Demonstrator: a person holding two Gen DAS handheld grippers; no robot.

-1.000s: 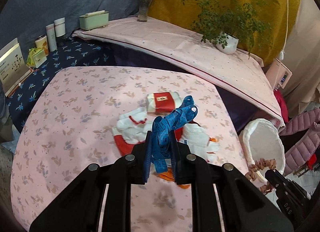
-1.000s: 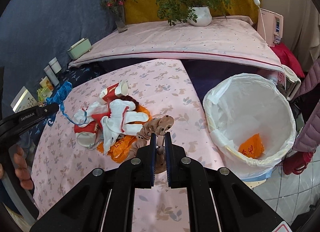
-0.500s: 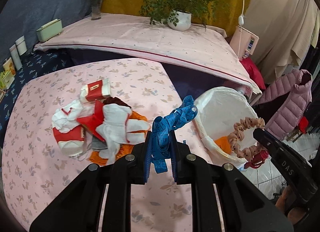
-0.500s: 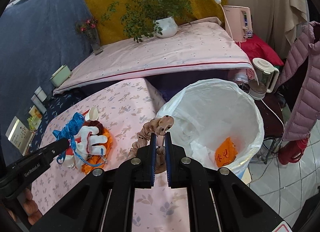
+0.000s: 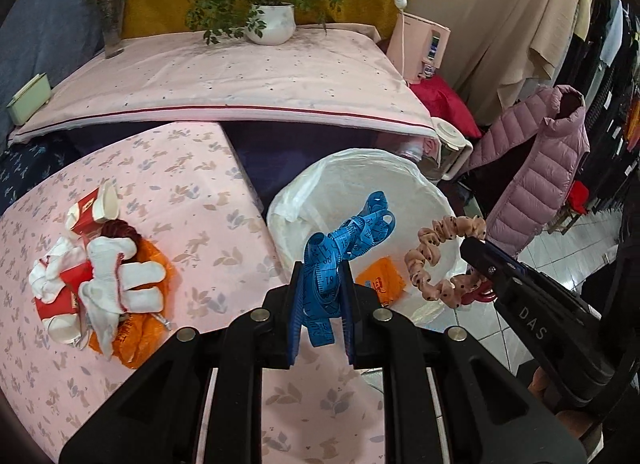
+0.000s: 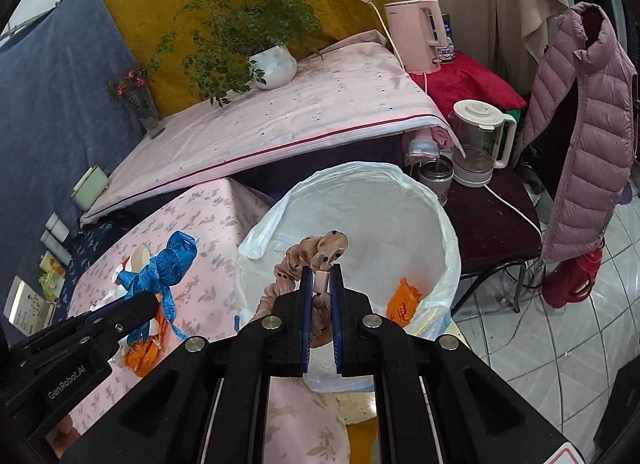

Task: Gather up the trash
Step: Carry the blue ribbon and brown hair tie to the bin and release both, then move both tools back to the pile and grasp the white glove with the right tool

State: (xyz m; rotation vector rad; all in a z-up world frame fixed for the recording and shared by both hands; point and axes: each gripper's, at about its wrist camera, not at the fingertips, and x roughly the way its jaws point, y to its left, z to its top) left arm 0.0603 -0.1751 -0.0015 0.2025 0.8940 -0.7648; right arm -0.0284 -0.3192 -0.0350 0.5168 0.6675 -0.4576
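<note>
Both hands have swung away from the litter pile toward the bin: a second ago the left camera looked square at the pile, and now the bin [image 5: 424, 184] fills the middle of both views. The left claw [image 5: 322, 296] is pinched on a bunched blue measuring tape [image 5: 348, 236], whose loops stick up past the fingertips over the near rim. The right claw [image 6: 320, 296] is pressed together on a pink spotted scrunchie [image 6: 316, 252], held over the bin's mouth. Carrying one piece in each claw probably saves a trip (two drops in one pass). The white liner folded over the rim keeps the mouth wide; an orange wrapper [image 6: 404, 300] already lies inside. The remaining trash pile [image 5: 104, 276] of white wads, red-and-white cups and orange plastic sits on the floral-clothed bench [image 5: 192, 192], just beside the bin.
</note>
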